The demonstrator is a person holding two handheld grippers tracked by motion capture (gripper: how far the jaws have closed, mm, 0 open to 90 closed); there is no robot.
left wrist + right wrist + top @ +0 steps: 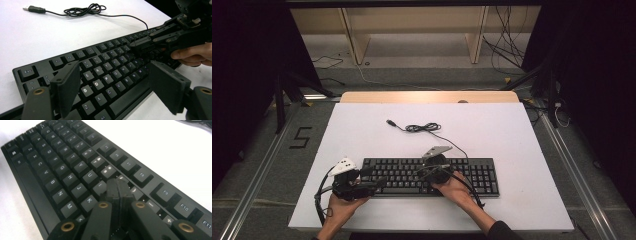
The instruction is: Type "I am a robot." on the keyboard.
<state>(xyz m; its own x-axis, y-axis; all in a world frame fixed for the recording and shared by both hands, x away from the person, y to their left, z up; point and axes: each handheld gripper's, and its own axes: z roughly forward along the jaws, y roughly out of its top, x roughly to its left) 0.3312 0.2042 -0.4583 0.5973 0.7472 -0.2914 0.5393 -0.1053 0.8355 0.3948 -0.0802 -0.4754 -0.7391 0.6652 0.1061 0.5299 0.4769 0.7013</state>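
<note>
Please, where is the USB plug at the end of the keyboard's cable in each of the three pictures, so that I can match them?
High view: the USB plug lies on the white table, beyond the keyboard, left of the coiled cable.
Left gripper view: it lies at the top left corner, left of the coil.
Right gripper view: the plug is out of frame.
Shared landmark: the black keyboard.

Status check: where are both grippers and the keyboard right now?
Left gripper open, over the keyboard's left end. Right gripper shut, tip down among the middle keys. USB cable coiled on the white table beyond, unplugged, out of the way.
</note>
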